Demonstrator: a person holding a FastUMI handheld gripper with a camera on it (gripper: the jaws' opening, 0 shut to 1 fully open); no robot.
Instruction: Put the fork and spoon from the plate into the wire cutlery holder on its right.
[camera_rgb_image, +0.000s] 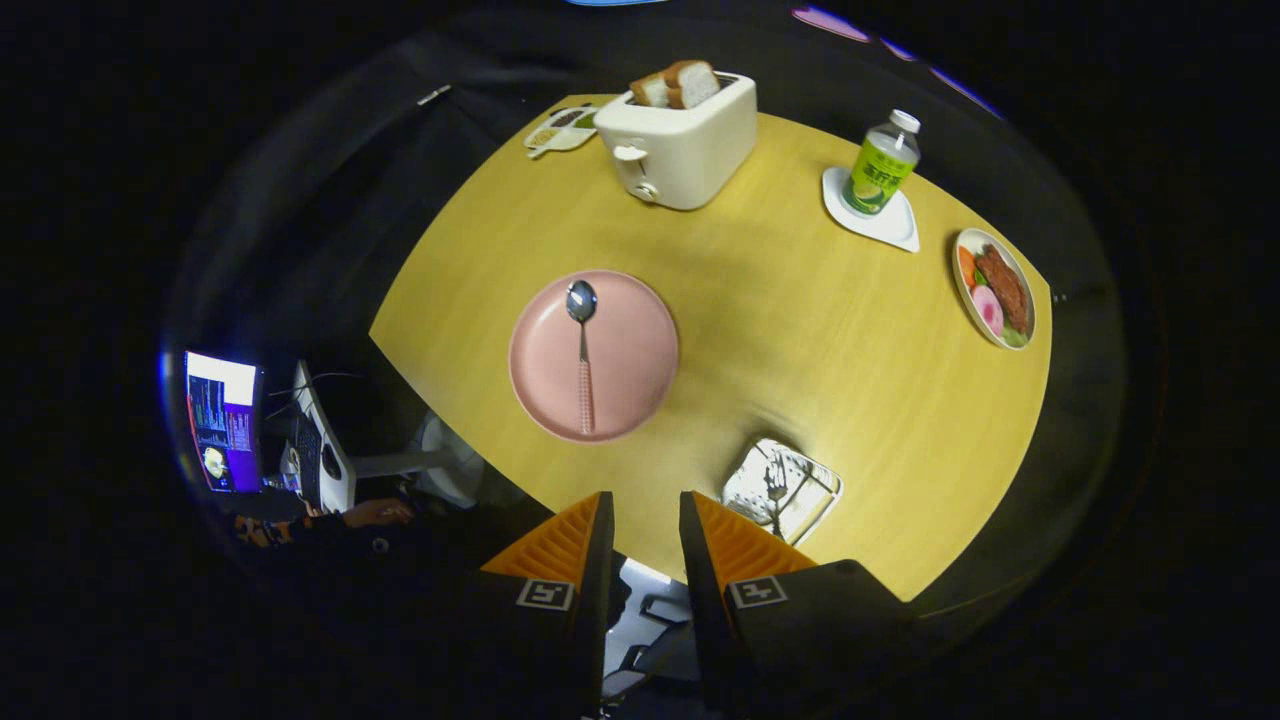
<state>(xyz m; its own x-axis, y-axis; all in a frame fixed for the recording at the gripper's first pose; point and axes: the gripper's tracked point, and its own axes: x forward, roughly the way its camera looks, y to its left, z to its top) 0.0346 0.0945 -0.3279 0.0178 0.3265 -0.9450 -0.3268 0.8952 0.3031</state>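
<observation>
Gripper (646, 515) nearest, fingers slightly apart, holding nothing, high above yellow wooden table (800, 330). Metal fork (775, 492) standing in wire cutlery holder (783, 490) just ahead-right of fingers. Metal spoon with pink handle (583, 350) lying on round pink plate (593, 355), beyond fingers.

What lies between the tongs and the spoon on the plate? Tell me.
Bare yellow table and the pink plate's near rim, in the gripper view. The open tongs hold nothing; the spoon lies beyond them.
</observation>
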